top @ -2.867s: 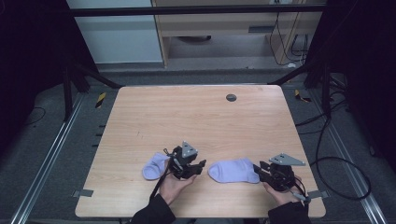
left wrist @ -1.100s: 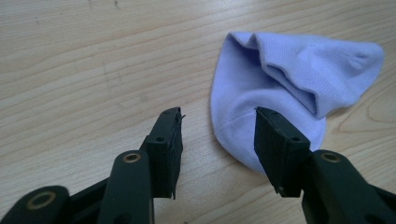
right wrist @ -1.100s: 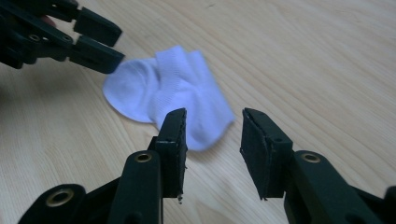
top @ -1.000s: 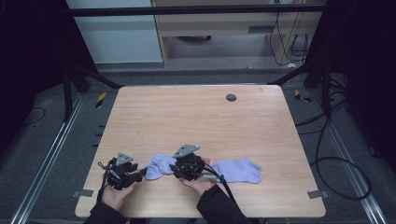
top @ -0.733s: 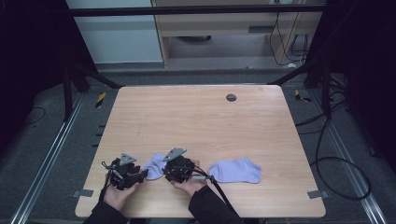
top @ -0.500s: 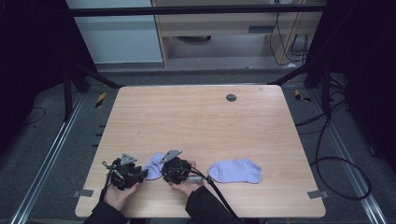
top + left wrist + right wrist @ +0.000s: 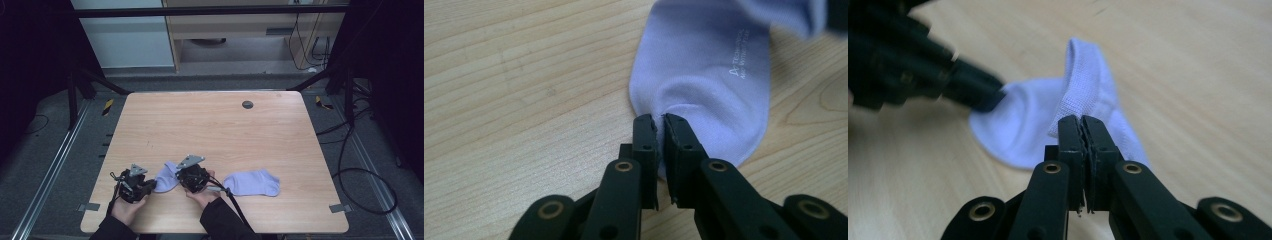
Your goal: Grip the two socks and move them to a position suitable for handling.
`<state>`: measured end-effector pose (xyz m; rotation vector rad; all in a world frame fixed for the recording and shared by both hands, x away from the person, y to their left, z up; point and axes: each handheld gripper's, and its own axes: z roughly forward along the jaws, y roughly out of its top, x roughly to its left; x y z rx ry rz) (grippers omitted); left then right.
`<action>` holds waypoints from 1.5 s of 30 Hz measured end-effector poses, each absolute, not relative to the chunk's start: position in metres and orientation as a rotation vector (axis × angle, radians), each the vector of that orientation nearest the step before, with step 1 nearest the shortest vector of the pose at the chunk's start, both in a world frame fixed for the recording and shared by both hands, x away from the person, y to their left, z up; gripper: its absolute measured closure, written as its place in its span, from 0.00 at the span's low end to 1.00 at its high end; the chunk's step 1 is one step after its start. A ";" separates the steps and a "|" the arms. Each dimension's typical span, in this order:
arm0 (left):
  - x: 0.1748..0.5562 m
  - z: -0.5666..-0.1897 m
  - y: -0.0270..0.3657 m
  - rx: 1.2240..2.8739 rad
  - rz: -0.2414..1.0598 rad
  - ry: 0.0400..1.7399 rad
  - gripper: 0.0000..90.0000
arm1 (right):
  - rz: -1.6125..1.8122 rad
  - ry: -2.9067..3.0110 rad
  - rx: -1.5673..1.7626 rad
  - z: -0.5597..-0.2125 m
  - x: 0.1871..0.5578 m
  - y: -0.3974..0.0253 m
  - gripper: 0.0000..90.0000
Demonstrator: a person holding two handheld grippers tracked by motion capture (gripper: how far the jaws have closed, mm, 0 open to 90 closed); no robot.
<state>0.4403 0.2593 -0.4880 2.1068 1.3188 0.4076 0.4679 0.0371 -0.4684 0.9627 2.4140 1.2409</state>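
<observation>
Held sock [image 7: 165, 176]: lies near the table's [image 7: 210, 125] front edge, toward its front-left corner, pinched at both ends.
Left gripper [image 7: 659, 125]: jaws clamped on the rounded toe end; it has come over to this side in the last few seconds.
Right gripper [image 7: 1081, 125]: has crossed over from the other sock and is now pinched shut on the ribbed cuff.
Meaning: probably ready to lift or stretch this sock.
Second sock [image 7: 252, 182]: lies flat to the right, released.
</observation>
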 end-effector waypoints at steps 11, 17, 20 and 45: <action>0.442 -0.488 0.259 2.119 0.415 1.310 0.94 | 1.173 2.310 1.166 -0.472 0.491 0.016 0.96; 0.441 -0.486 0.262 2.084 0.438 1.319 0.85 | 1.089 2.271 1.175 -0.477 0.502 0.011 0.84; 0.438 -0.481 0.263 2.045 0.451 1.330 0.81 | 1.094 2.259 1.173 -0.475 0.504 0.006 0.82; 0.442 -0.476 0.261 2.033 0.422 1.351 0.97 | 1.099 2.324 1.200 -0.484 0.509 0.003 0.97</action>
